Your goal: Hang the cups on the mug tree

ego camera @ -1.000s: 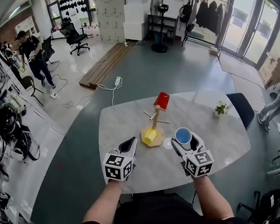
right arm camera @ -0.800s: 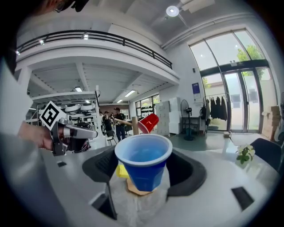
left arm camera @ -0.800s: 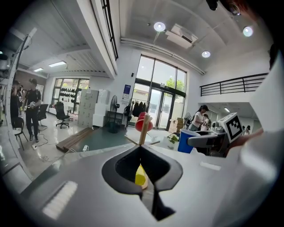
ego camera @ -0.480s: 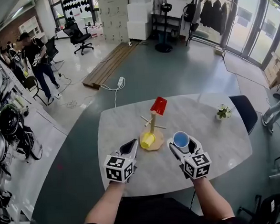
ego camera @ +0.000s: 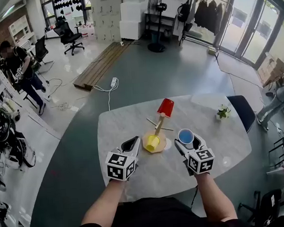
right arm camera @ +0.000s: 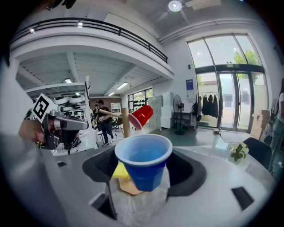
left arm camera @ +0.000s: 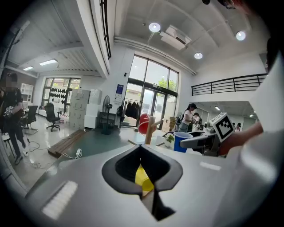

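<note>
Holding a blue cup (right arm camera: 144, 162) upright, mouth up, the right gripper (ego camera: 187, 142) has its jaws clamped on the cup's sides low over the bench (ego camera: 222, 151). The mug tree (ego camera: 158, 125) stands just ahead and to the left of it, between the two grippers and a little beyond both. In the right gripper view its post rises behind the cup's left rim. A red cup (ego camera: 165, 107) already hangs tilted on the topmost peg. A yellow cup (ego camera: 153, 143) lies on its side on the tree's round base, mouth toward the person. Short bare pegs stick out lower on the post, one to the left and one to the right. The right-hand peg (ego camera: 168, 129) points roughly toward the blue cup and looks the nearer target. As I judge it, the coming move turns on this: the cup's long axis is vertical while the peg slants up and outward. So the cup must be tipped mouth-first toward the post and brought in leftward over the peg's tip. The left gripper (ego camera: 130, 146) sits near the tree's left side with its jaws together and nothing between them. The yellow cup shows just beyond its tips.
</note>
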The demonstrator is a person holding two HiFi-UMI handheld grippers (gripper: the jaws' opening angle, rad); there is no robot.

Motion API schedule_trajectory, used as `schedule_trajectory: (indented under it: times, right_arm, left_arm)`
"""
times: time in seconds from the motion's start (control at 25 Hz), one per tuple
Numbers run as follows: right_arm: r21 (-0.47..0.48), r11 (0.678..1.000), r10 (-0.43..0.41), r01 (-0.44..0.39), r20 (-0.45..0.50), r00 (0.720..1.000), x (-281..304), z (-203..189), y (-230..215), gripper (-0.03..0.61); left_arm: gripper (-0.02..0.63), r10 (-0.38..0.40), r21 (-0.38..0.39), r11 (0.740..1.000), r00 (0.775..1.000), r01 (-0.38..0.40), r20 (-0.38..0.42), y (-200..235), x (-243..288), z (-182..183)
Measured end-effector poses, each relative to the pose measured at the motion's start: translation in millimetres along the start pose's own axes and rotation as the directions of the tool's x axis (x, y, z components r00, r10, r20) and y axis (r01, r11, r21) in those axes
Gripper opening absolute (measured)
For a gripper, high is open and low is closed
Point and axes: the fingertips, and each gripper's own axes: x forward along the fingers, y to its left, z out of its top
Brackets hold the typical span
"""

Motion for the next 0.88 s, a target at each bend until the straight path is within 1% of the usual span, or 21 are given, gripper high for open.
schedule_trajectory:
  times: [0.16, 0.44, 0.56, 0.68, 0.88]
  right_arm:
    - [-0.006, 1.000, -0.025, 0.025, -0.059, 0.998, 15, -17, 4, 0.345]
    - [0.013, 0.999, -0.032, 0.034, -0.141, 0.989, 36, -37, 9, 0.345]
    - [0.025, 0.999, -0.038, 0.042, -0.150, 0.988, 42, -39, 6, 0.345]
    - [0.013, 0.999, -0.035, 0.037, -0.145, 0.989, 45, -33, 4, 0.345]
    - [-0.070, 0.997, -0.030, 0.020, -0.137, 0.990, 48, -17, 5, 0.345]
  left_arm:
    - [0.011, -0.027, 0.002, 1.000, 0.999, 0.027, -0.018, 5, 0, -5]
    - [0.012, -0.038, -0.024, 0.999, 0.998, 0.037, -0.043, 9, -1, -14]
    - [0.012, -0.039, -0.030, 0.999, 0.998, 0.037, -0.055, 10, -2, -19]
    - [0.011, -0.032, -0.034, 0.999, 0.998, 0.030, -0.062, 10, -4, -23]
    - [0.012, -0.020, -0.044, 0.999, 0.998, 0.017, -0.066, 13, -10, -28]
